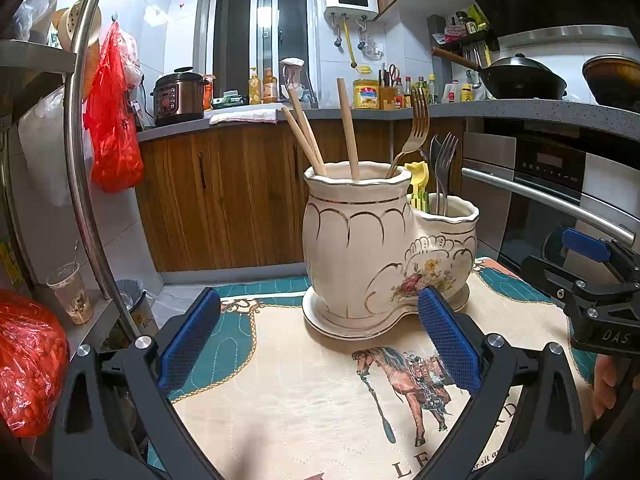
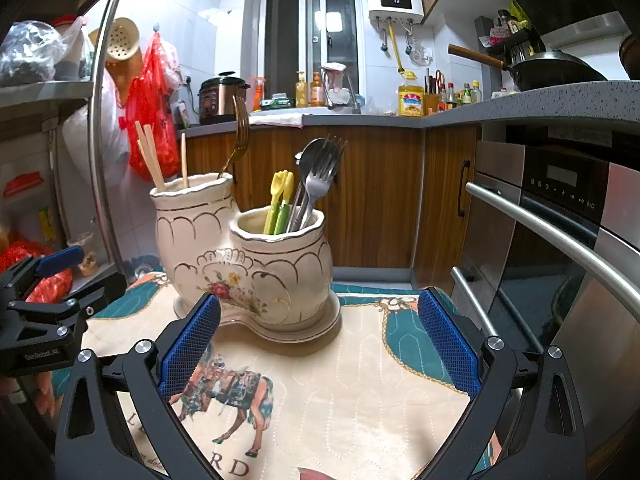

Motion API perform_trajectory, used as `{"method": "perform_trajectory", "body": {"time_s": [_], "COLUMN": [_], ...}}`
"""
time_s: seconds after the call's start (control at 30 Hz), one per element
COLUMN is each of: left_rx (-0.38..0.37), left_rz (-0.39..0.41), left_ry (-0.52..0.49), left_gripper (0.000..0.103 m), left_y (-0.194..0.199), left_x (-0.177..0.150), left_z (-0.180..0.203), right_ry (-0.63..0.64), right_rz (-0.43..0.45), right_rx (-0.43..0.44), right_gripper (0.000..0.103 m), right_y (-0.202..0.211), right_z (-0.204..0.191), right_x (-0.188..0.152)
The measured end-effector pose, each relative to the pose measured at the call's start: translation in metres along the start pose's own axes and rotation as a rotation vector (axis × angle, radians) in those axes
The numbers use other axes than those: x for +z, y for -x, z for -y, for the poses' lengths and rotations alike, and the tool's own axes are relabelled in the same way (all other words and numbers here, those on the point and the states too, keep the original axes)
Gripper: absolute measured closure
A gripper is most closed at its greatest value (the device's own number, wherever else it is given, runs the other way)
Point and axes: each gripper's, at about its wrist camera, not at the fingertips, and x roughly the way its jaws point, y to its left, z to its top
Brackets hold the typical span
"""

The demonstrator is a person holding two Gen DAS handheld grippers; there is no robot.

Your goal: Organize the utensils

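Note:
A cream ceramic utensil holder (image 1: pixel 360 248) (image 2: pixel 244 256) with two joined pots stands on a horse-print cloth (image 1: pixel 320 392) (image 2: pixel 340 380). The taller pot holds wooden chopsticks (image 1: pixel 308 136) (image 2: pixel 150 156) and a gold fork (image 1: pixel 416 124) (image 2: pixel 240 132). The lower pot holds steel forks and a spoon (image 1: pixel 444 160) (image 2: pixel 320 172) plus yellow-green plastic utensils (image 1: pixel 418 184) (image 2: pixel 280 200). My left gripper (image 1: pixel 320 336) is open and empty, just in front of the holder. My right gripper (image 2: pixel 320 336) is open and empty too, to the holder's right front. Each gripper shows at the edge of the other's view.
An oven (image 2: pixel 560 220) with a long steel handle stands right of the table. A metal rack with red bags (image 1: pixel 28 360) and a plastic cup (image 1: pixel 72 292) stands left. Behind are wooden cabinets, a counter with a rice cooker (image 1: pixel 178 96), bottles and a wok (image 1: pixel 520 76).

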Motion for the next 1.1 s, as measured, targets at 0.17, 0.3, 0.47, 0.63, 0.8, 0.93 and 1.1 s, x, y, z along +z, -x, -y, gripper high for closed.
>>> {"method": "perform_trajectory", "body": {"time_s": [0.17, 0.3, 0.47, 0.63, 0.8, 0.93, 1.1], "left_rx": [0.004, 0.007, 0.007, 0.009, 0.008, 0.013, 0.023], "left_rz": [-0.001, -0.003, -0.003, -0.002, -0.005, -0.013, -0.024], "left_ry": [0.002, 0.004, 0.003, 0.004, 0.005, 0.004, 0.008], "left_gripper": [0.006, 0.006, 0.006, 0.006, 0.006, 0.006, 0.006], "left_y": [-0.0006, -0.0008, -0.0008, -0.0001, -0.0007, -0.0005, -0.0024], "left_x": [-0.0014, -0.0008, -0.0009, -0.0009, -0.0006, 0.0002, 0.0019], "left_z": [0.0007, 0.0004, 0.0003, 0.0008, 0.0002, 0.0005, -0.0001], "right_ry": [-0.001, -0.001, -0.001, -0.001, -0.002, -0.002, -0.003], "right_rz": [-0.001, -0.001, -0.002, -0.002, -0.004, -0.004, -0.006], "right_rx": [0.0, 0.0, 0.0, 0.0, 0.0, 0.0, 0.001], "right_gripper": [0.005, 0.005, 0.005, 0.005, 0.005, 0.005, 0.005], "right_y": [-0.0001, -0.0001, 0.0001, 0.0001, 0.0, 0.001, 0.0006], "right_z": [0.0006, 0.0006, 0.0002, 0.0004, 0.0001, -0.0006, -0.0002], "right_x": [0.0001, 0.0002, 0.0005, 0.0007, 0.001, 0.0008, 0.0007]}}
